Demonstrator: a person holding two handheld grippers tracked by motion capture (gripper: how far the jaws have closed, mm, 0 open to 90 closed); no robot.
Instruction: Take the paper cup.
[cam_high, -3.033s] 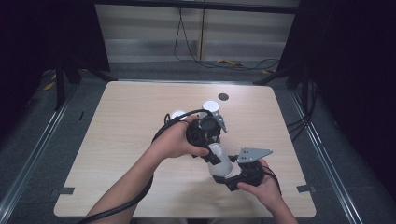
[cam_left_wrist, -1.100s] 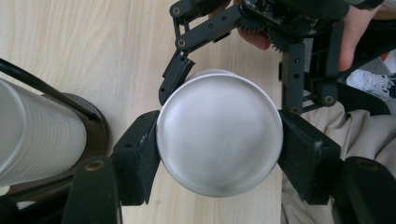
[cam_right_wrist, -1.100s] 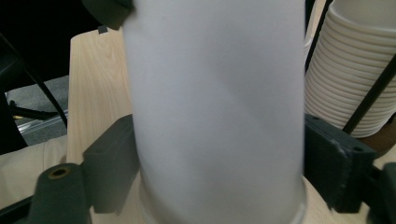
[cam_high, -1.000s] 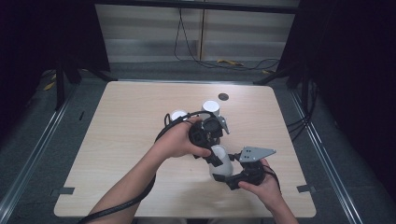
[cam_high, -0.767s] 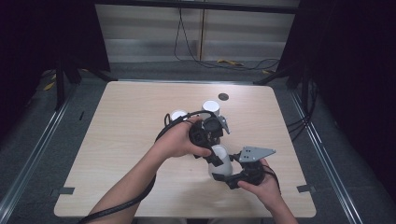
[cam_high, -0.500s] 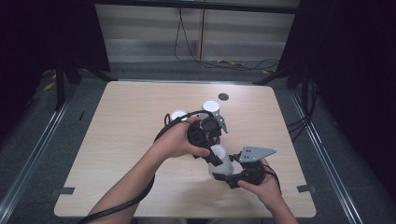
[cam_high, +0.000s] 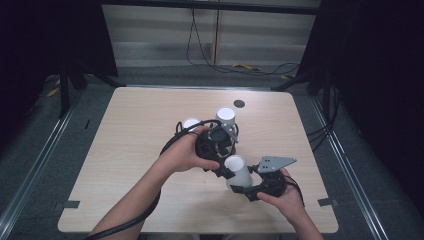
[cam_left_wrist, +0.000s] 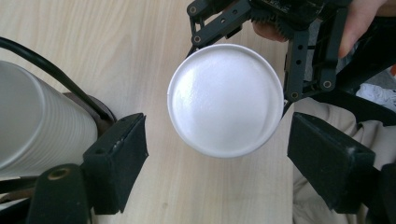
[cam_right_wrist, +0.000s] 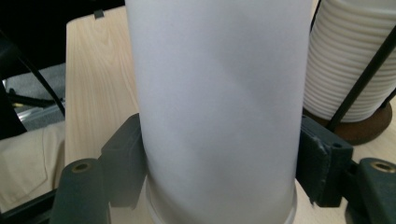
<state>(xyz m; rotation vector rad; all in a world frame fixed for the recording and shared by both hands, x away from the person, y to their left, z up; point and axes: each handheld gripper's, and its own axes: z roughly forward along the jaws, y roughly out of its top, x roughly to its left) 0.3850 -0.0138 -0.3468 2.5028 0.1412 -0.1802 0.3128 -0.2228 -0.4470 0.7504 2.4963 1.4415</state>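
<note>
High view: two hand-held grippers work over a stack of white cups near the middle of the counter (cam_high: 140, 115). The right hand-held gripper (cam_high: 239, 181) clenches the lower wall of an inverted white cup stack (cam_high: 237, 170), which stands toward the near right part of the counter. The left hand-held gripper (cam_high: 222, 165) sits above the stack's closed top, released; its jaws have just been opening, and in the left gripper view (cam_left_wrist: 219, 154) the pads stand clear on either side of the round white base (cam_left_wrist: 226, 99), touching nothing. The right gripper view shows the jaws of the right hand-held gripper (cam_right_wrist: 219, 177) pressed against both sides of the smooth cup wall (cam_right_wrist: 215, 102).

Progress (a judgement from position alone): the stack is secured at its lower end, and no cup has yet been drawn off it; the separating pull from the top is left to do. A ribbed white cup (cam_high: 225, 119) stands just beyond the left hand, and another white cup (cam_high: 190, 123) stands to its left, partly hidden by the hand and cable; whether these come from the stack cannot be told.

Pose: the left forearm crosses from the near left, wrist bent so the gripper points down at the stack; the right hand (cam_high: 280, 195) lies low at the near right, gripper roughly level and aimed leftward.
</note>
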